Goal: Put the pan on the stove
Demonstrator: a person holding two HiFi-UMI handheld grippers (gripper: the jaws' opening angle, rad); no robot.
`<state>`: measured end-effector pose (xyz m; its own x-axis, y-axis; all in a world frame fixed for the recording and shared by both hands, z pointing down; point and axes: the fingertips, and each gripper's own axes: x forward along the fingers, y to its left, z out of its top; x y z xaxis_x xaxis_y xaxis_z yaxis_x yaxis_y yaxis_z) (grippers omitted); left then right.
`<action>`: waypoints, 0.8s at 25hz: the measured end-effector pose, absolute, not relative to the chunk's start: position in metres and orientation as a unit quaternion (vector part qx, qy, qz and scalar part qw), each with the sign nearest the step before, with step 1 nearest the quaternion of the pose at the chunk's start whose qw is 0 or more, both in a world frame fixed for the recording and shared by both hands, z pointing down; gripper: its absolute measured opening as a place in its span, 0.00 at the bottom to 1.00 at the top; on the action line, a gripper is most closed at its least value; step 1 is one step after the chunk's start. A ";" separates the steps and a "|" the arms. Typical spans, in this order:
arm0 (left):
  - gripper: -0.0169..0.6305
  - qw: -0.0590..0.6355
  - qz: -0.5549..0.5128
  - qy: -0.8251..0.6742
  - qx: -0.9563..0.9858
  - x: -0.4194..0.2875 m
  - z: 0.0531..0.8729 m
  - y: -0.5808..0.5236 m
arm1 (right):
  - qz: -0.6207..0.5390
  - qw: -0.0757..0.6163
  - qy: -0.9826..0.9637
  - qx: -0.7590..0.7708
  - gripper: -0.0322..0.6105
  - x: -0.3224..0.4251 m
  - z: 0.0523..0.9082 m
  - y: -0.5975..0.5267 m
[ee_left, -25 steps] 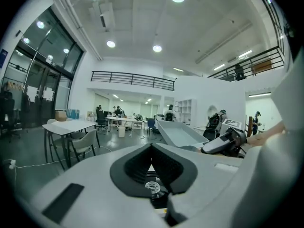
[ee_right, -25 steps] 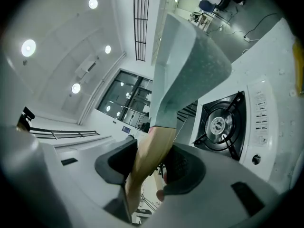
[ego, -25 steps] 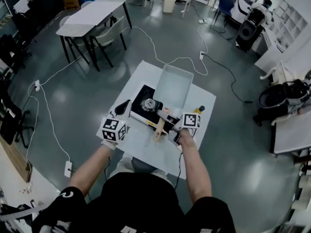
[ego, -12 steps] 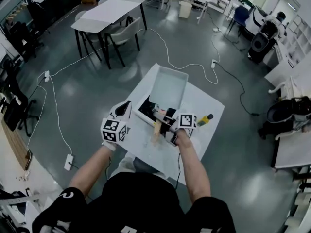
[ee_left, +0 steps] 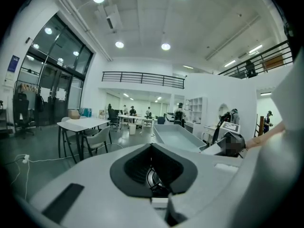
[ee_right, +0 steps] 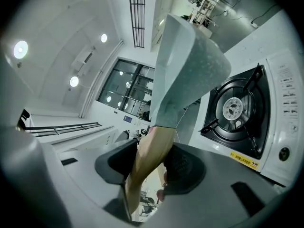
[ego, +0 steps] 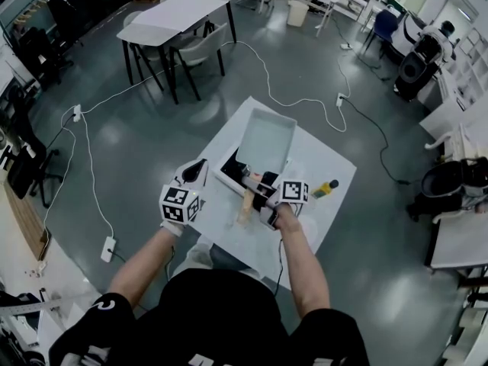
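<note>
A pale grey-blue rectangular pan (ego: 267, 137) with a wooden handle (ego: 247, 203) hangs over the white stove (ego: 226, 175) and hides most of it in the head view. My right gripper (ego: 261, 196) is shut on that handle (ee_right: 147, 158). In the right gripper view the pan (ee_right: 190, 65) rises tilted above the black burner (ee_right: 236, 109) without touching it. My left gripper (ego: 196, 171) stands left of the stove, shut, with nothing in it. The left gripper view has the pan (ee_left: 175, 137) straight ahead and a bit of burner (ee_left: 152, 177) low between the pads.
The stove sits on a small white table (ego: 324, 162). A yellow and black object (ego: 323, 187) lies on it to the right of my right gripper. White cables run over the grey floor beyond, and a table with chairs (ego: 171, 21) stands further back.
The pan has moved left over the stove, so the burner that showed beside it in the head view is now covered. The left gripper has kept its place.
</note>
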<state>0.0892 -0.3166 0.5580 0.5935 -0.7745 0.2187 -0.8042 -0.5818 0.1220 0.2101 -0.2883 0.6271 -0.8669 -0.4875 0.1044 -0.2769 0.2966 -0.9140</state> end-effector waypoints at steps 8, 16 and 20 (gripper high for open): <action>0.02 0.123 0.084 -0.446 0.882 0.089 0.580 -0.318 | -0.559 0.085 0.787 -0.246 0.30 0.213 0.660 -0.282; 0.02 0.131 0.081 -0.430 0.890 0.096 0.593 -0.315 | -0.582 0.075 0.768 -0.257 0.30 0.217 0.689 -0.279; 0.02 0.134 0.087 -0.423 0.892 0.104 0.607 -0.311 | -0.516 0.091 0.828 -0.200 0.30 0.209 0.684 -0.286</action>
